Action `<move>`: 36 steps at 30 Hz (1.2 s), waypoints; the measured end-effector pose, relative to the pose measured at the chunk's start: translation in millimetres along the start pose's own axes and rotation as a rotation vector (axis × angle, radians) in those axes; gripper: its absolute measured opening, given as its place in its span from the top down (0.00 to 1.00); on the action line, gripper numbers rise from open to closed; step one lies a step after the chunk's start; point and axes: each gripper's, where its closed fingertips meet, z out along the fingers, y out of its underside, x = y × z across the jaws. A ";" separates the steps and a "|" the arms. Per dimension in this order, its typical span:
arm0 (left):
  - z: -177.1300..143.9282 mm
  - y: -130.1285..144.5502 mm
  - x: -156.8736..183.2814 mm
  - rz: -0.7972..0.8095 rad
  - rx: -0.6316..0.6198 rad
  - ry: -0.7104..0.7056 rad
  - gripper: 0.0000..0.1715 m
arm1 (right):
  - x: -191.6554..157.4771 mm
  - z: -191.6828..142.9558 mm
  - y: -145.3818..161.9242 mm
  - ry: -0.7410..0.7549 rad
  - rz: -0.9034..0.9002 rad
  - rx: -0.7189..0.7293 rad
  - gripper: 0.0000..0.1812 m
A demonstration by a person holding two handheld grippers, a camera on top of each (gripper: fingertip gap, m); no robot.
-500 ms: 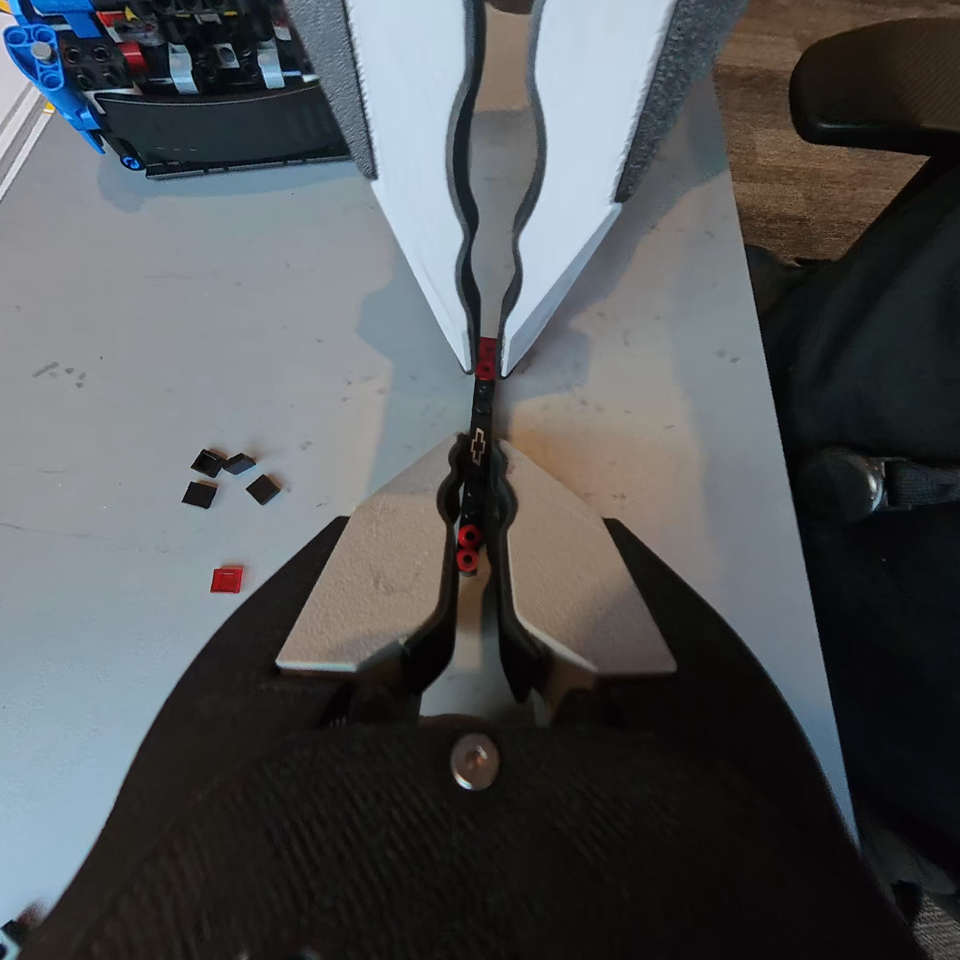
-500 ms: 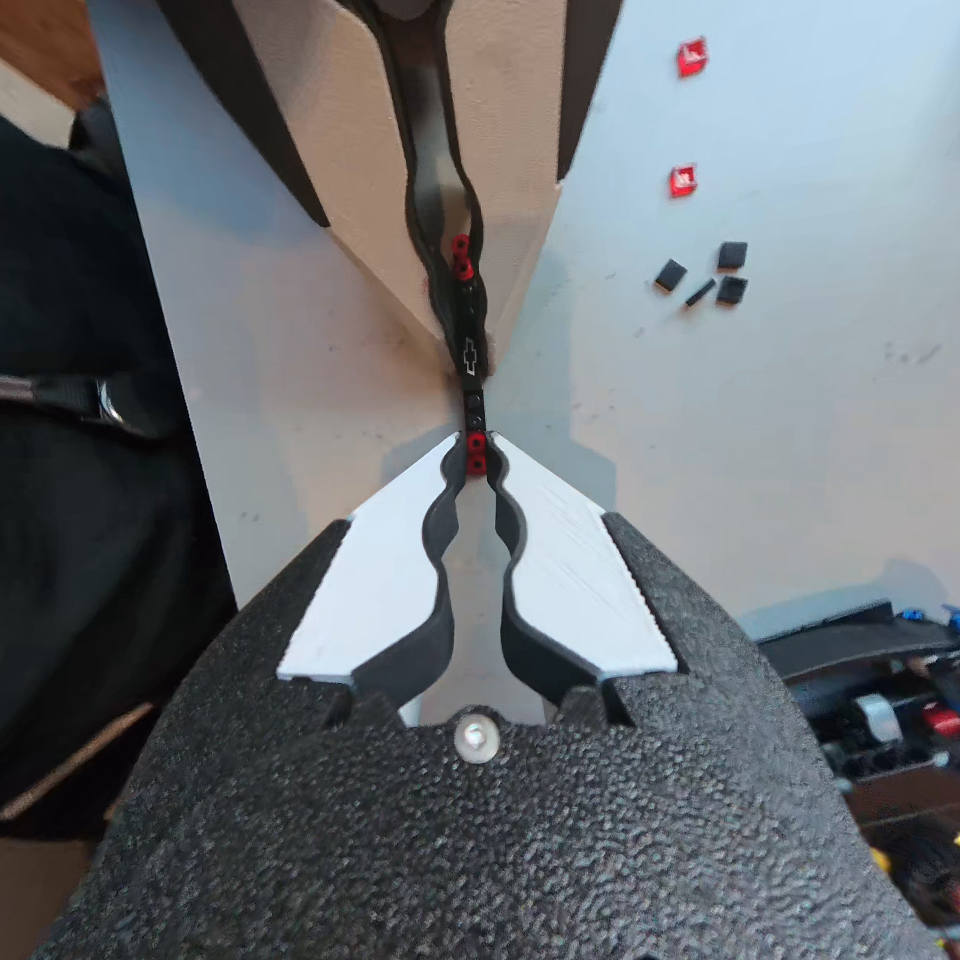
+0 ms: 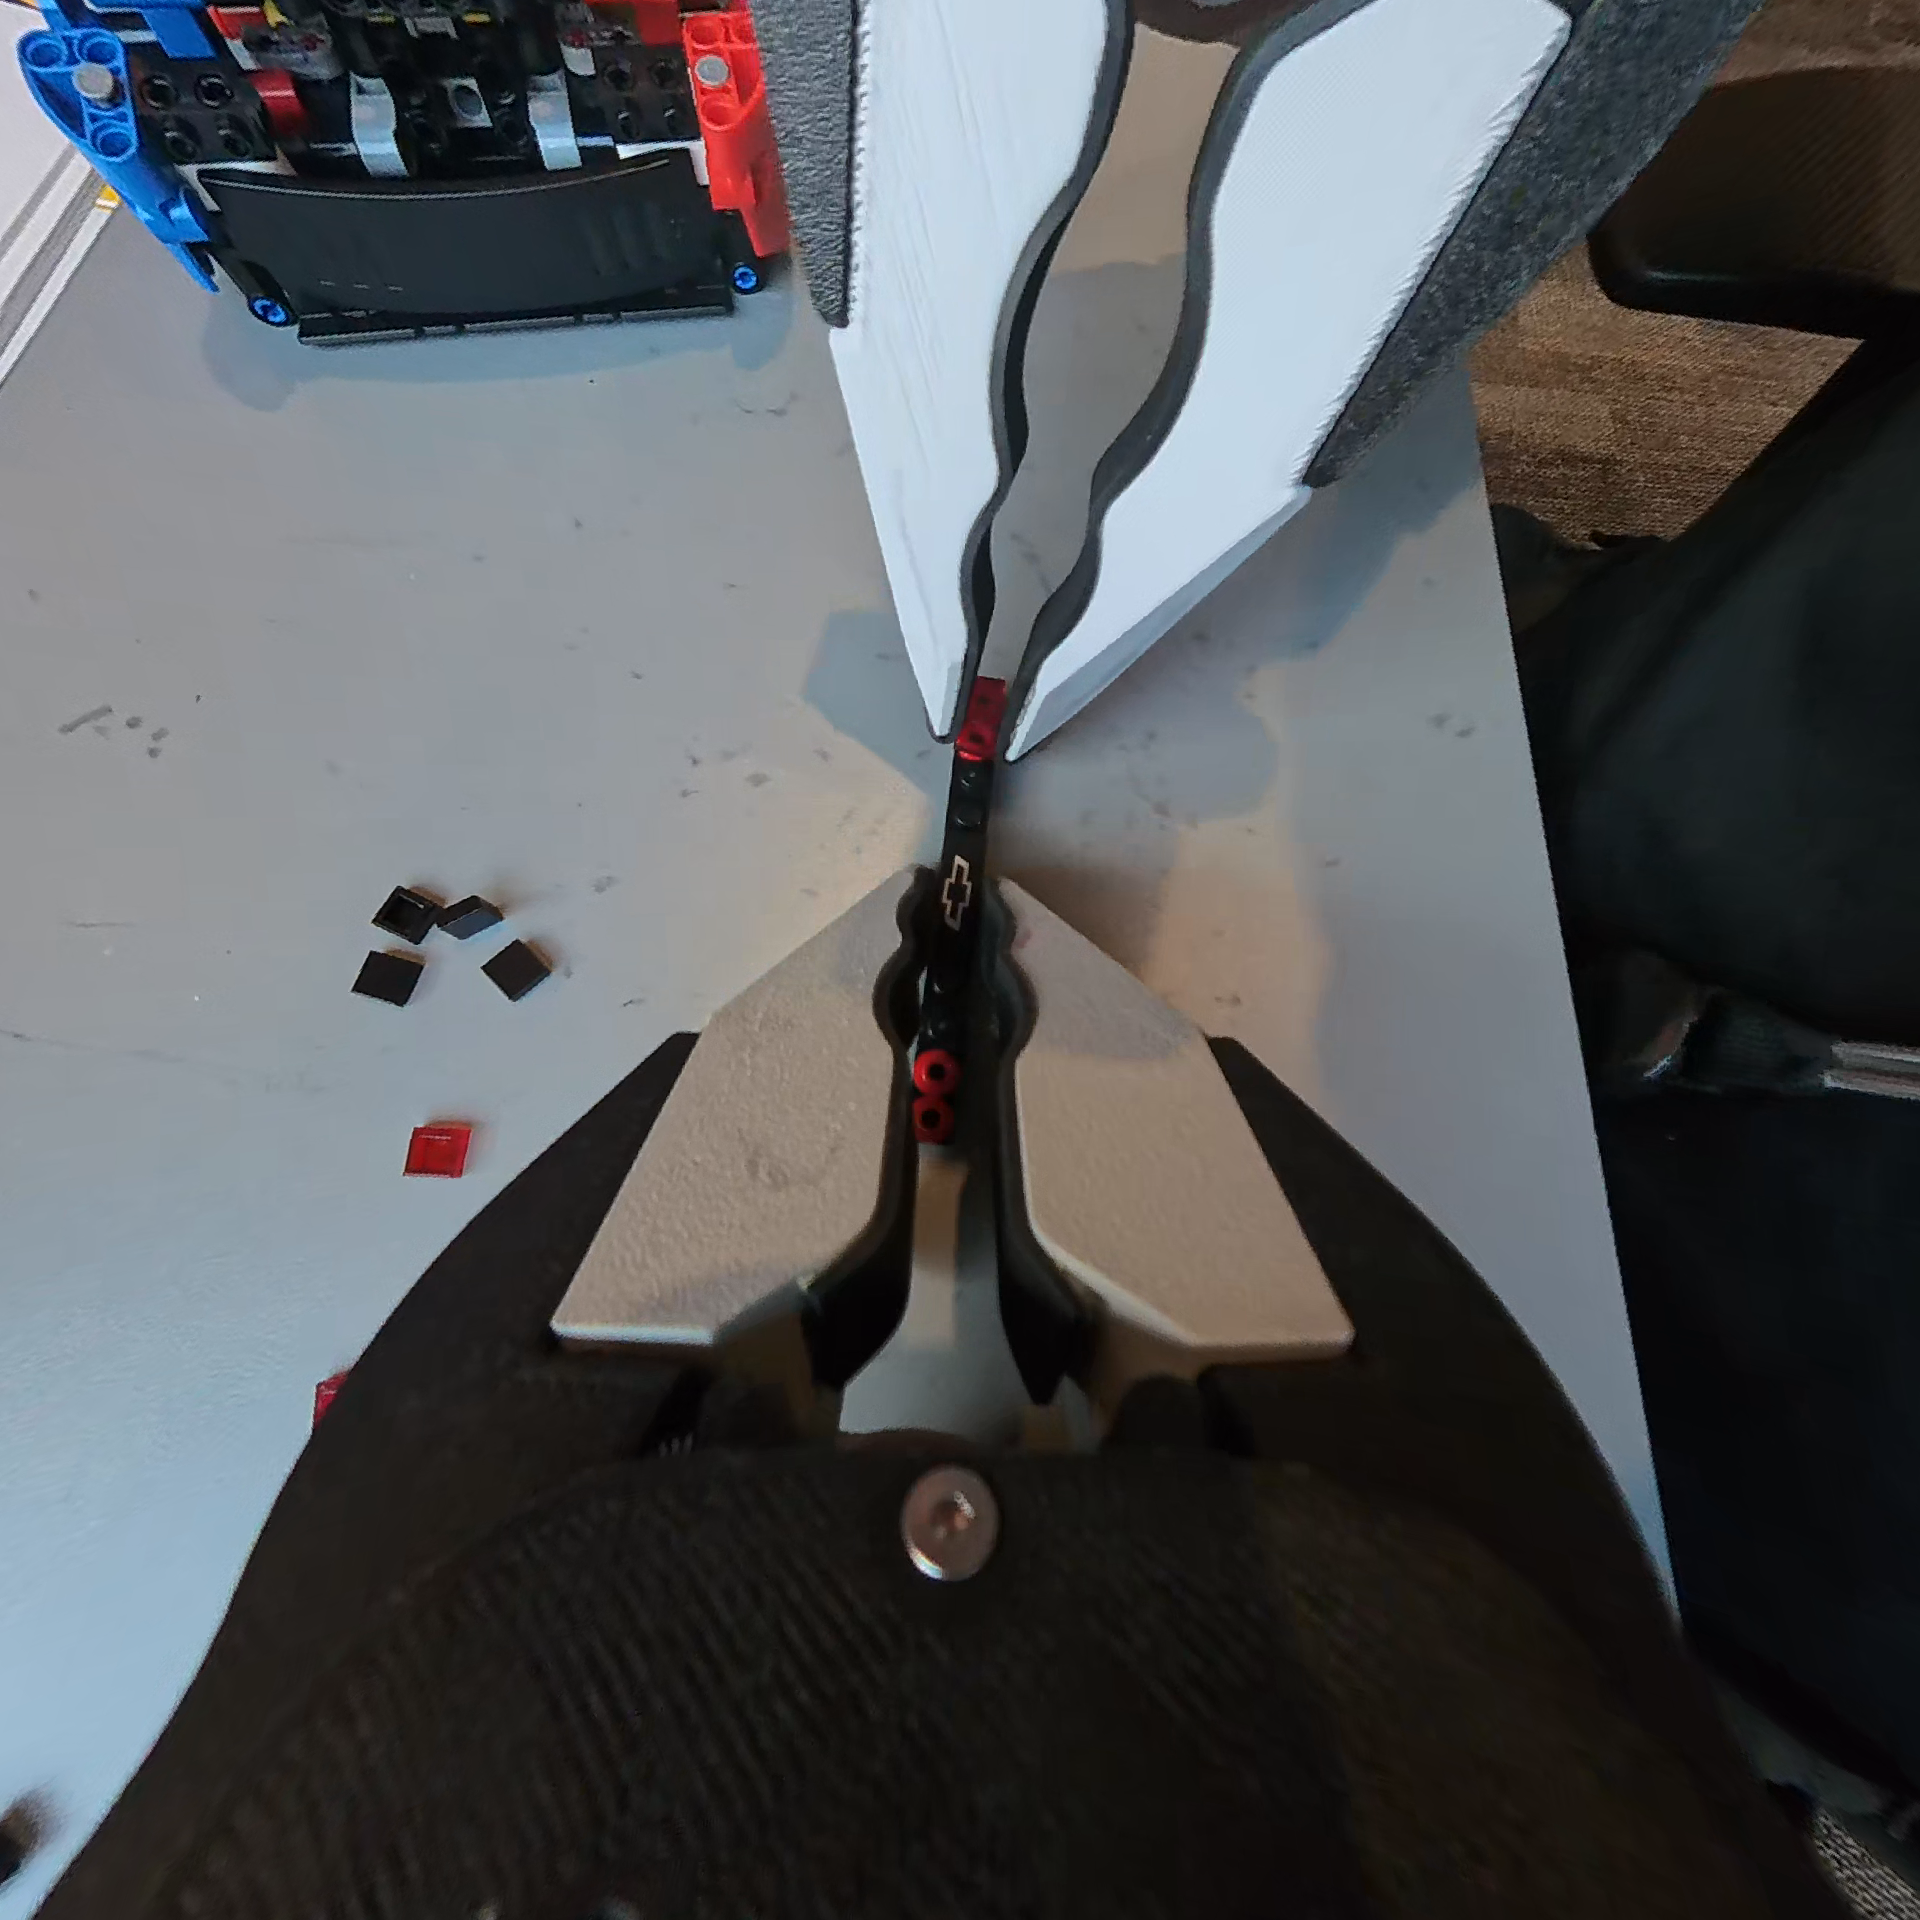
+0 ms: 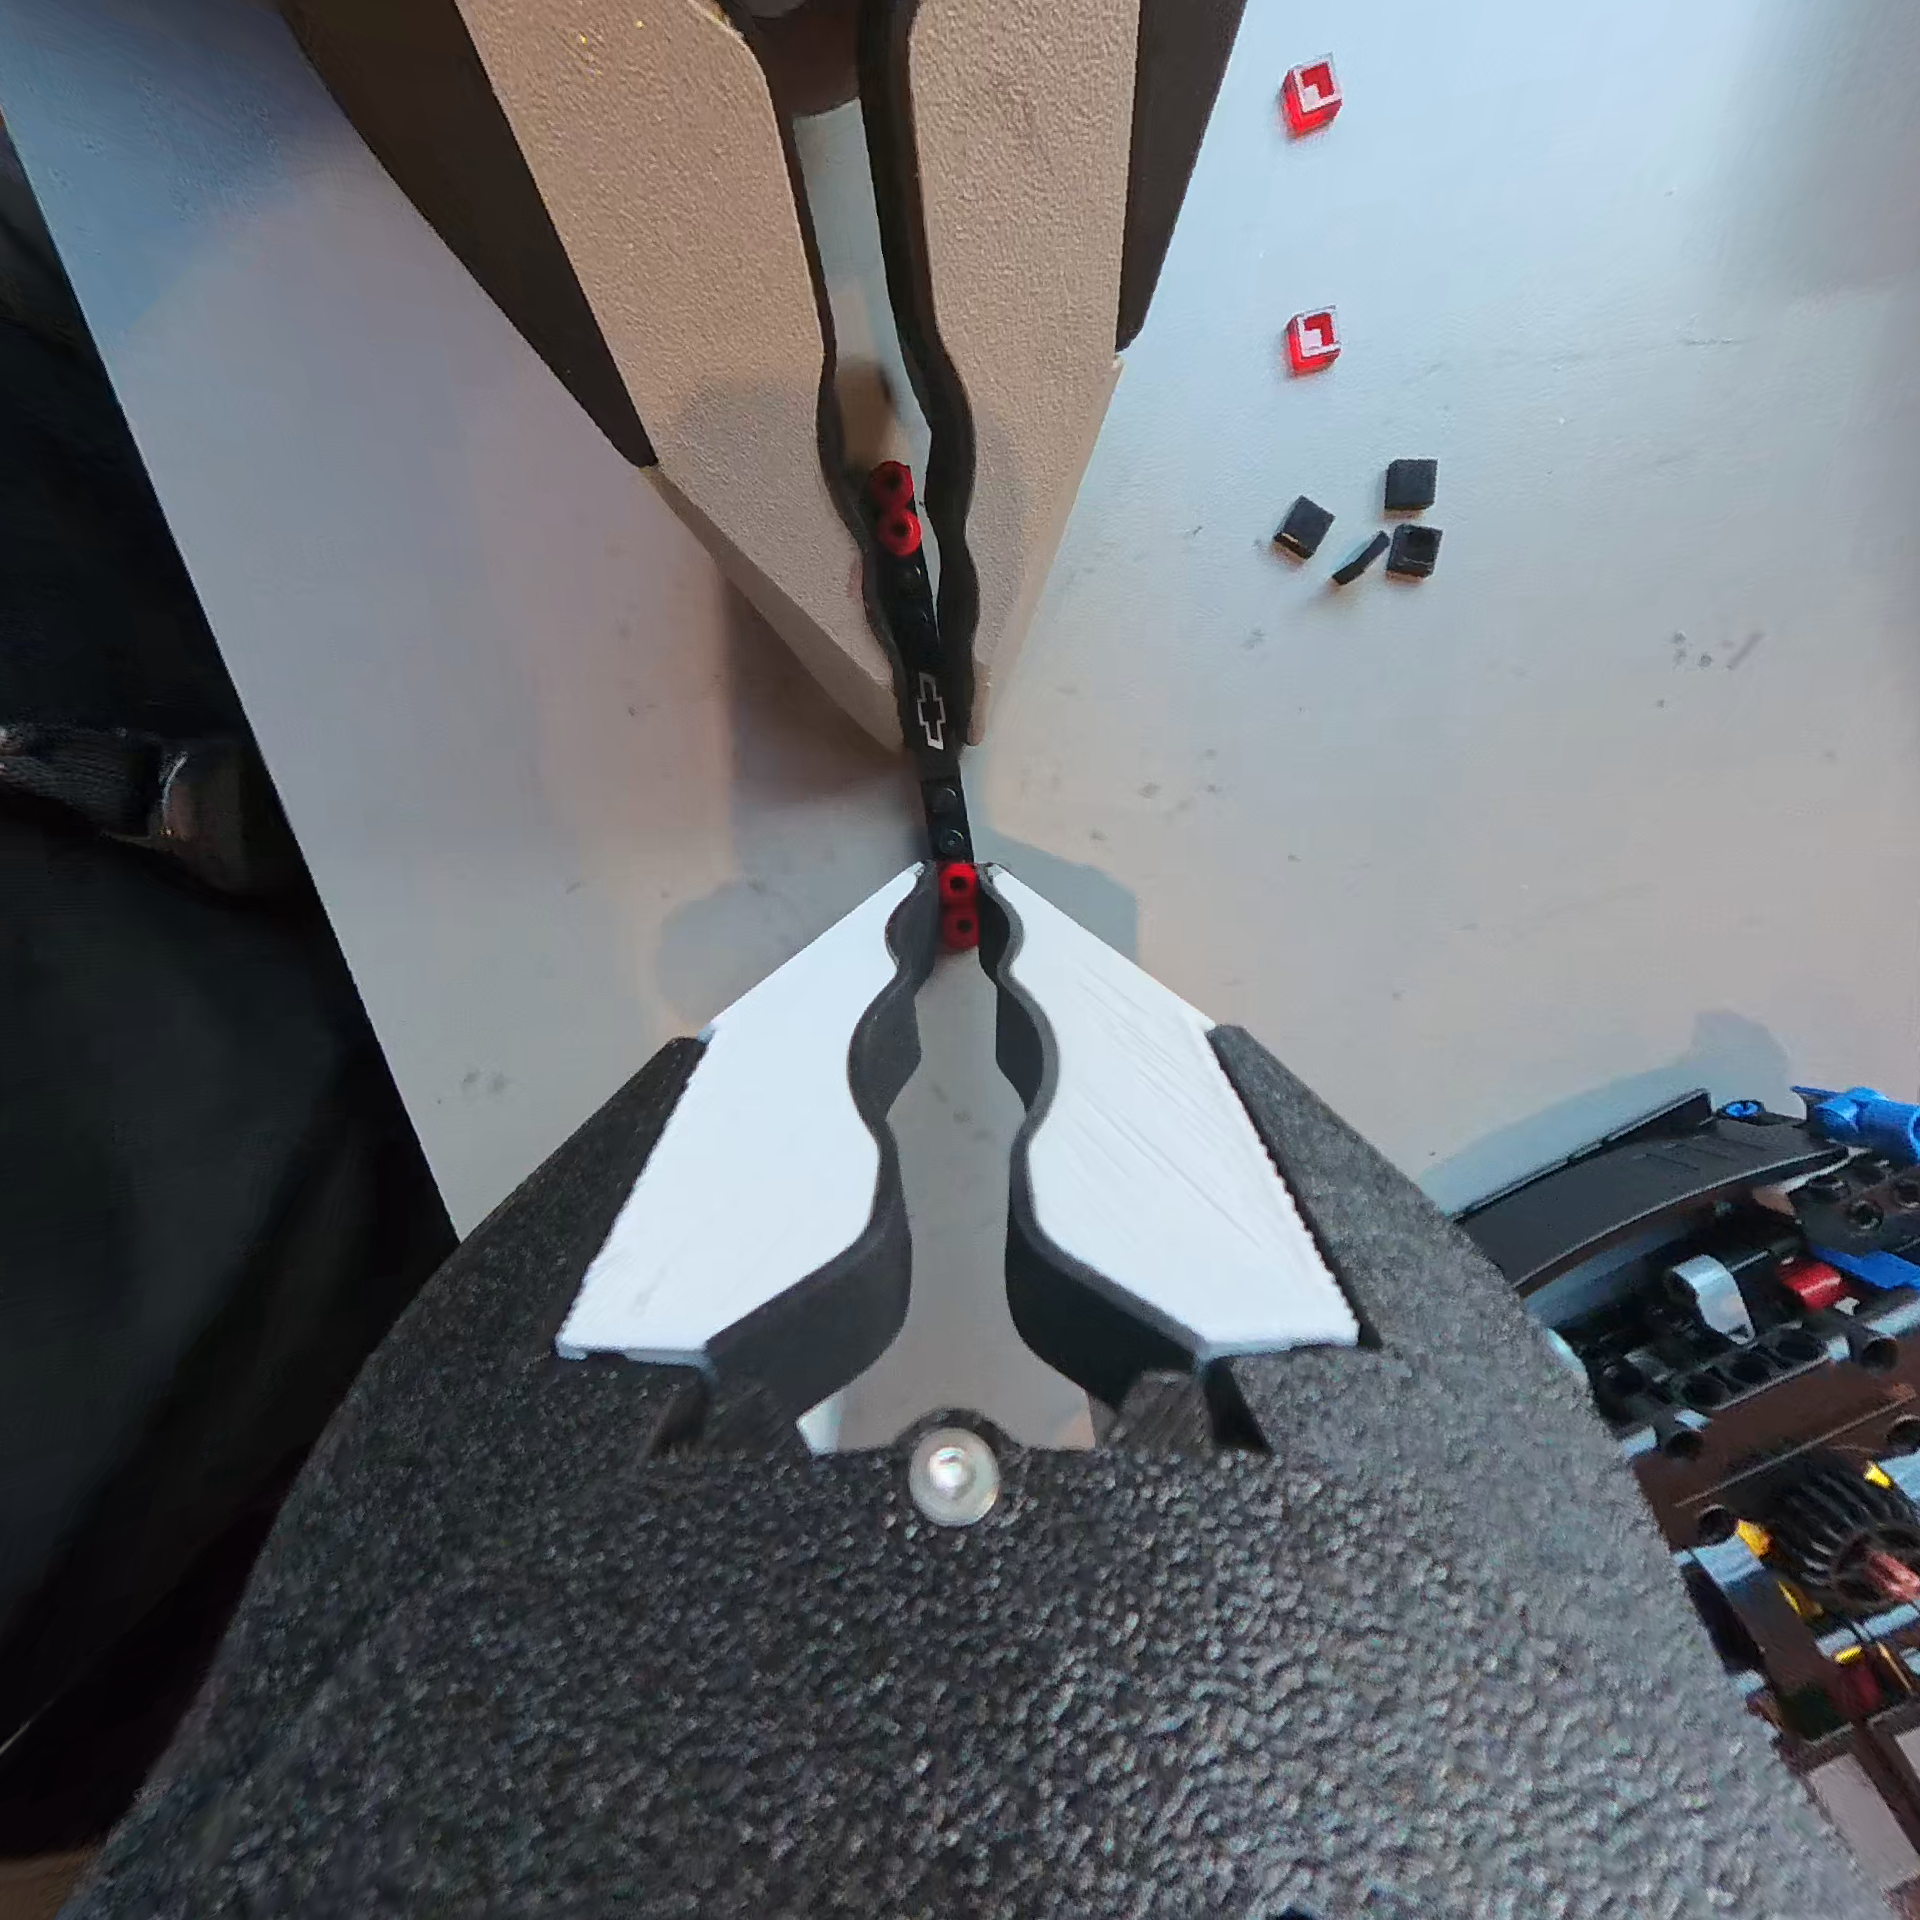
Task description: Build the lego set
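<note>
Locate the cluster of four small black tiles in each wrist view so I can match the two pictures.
Left wrist view: the black tiles lie on the grey table, left of centre, beside the left tongs.
Right wrist view: the black tiles lie upper right, below two red tiles.
Shared landmark: the black strip gripped by both tongs, the right tongs at its red end.

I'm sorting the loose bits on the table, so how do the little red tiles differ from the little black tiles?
Colour: the red tiles are see-through red, the black tiles opaque black. Count: two red show in the right wrist view, four black. Layout: the red tiles lie well apart; the black tiles huddle in a cluster, one tipped on its edge. Both kinds are small flat squares lying loose on the grey table.
</note>
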 end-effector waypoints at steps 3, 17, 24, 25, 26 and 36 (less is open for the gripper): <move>-0.1 0.0 -0.3 -0.012 0.001 0.004 0.97 | 0.1 1.2 -1.5 0.001 0.010 0.031 0.97; -0.3 -0.1 -0.8 -0.015 0.005 0.003 0.97 | 2.6 -6.8 1.4 0.134 -0.009 0.142 0.94; -0.3 0.0 -0.9 -0.021 0.006 0.007 0.97 | 6.7 -13.3 3.3 0.140 0.003 0.164 0.99; -0.4 0.0 -0.9 -0.020 0.005 0.006 0.97 | 6.5 -16.7 4.1 0.136 0.013 0.173 0.98; -0.5 0.0 -0.9 -0.019 0.005 0.006 0.97 | 5.1 -18.8 5.2 0.126 0.021 0.181 0.98; -5.2 3.1 -1.3 -0.025 -0.014 -0.011 0.90 | -3.0 -12.0 4.9 0.147 -0.179 0.191 0.95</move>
